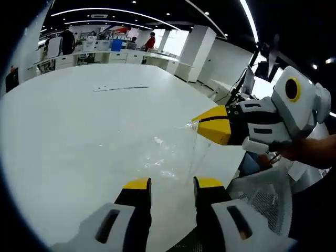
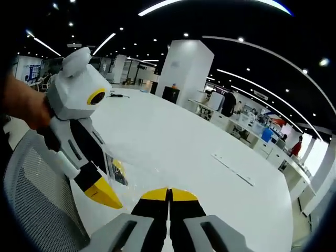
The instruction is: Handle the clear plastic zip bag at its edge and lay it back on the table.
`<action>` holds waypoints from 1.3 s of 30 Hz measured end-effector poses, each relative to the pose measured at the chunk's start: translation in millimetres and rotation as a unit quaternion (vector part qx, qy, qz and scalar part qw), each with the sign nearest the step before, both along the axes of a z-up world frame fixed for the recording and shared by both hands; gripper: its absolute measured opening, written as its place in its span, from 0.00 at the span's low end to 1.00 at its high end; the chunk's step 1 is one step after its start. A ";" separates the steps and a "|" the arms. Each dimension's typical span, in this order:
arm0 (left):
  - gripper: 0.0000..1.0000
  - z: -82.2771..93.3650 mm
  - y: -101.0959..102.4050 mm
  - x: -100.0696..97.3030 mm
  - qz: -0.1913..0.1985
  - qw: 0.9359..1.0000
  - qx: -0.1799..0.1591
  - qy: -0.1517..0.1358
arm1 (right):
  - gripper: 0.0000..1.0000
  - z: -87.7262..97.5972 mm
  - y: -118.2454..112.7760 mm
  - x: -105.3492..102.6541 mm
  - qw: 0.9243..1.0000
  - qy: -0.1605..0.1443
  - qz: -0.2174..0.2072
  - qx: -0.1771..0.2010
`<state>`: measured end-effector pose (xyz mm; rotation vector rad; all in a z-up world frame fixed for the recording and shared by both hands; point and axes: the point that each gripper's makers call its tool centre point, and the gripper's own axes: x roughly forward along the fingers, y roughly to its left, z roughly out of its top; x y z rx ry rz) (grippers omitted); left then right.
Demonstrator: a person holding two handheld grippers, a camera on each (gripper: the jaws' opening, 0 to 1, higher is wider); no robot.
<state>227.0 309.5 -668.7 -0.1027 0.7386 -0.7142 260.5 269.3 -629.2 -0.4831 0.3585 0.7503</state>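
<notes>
Right gripper (image 1: 207, 127) reaches in level from the side — fingers pinching clear zip bag (image 1: 168, 155) edge above white counter (image 1: 79, 131). Left gripper (image 1: 172, 185) low — fingers spread, empty.

Two low, close views across one white table (image 1: 79, 136), facing roughly opposite ways along its near edge.

the bag (image 1: 168, 155) is clear, crinkled plastic, nearly see-through against the white table (image 1: 79, 131). one edge is lifted, pinched in the right gripper (image 1: 202, 126); the rest sags to the table near its edge.
</notes>
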 end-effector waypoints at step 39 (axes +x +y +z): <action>0.63 37.8 41.2 -32.0 -0.075 0.989 0.033 -0.121 | 0.00 -88.3 -0.2 45.4 0.988 0.022 0.026 -0.151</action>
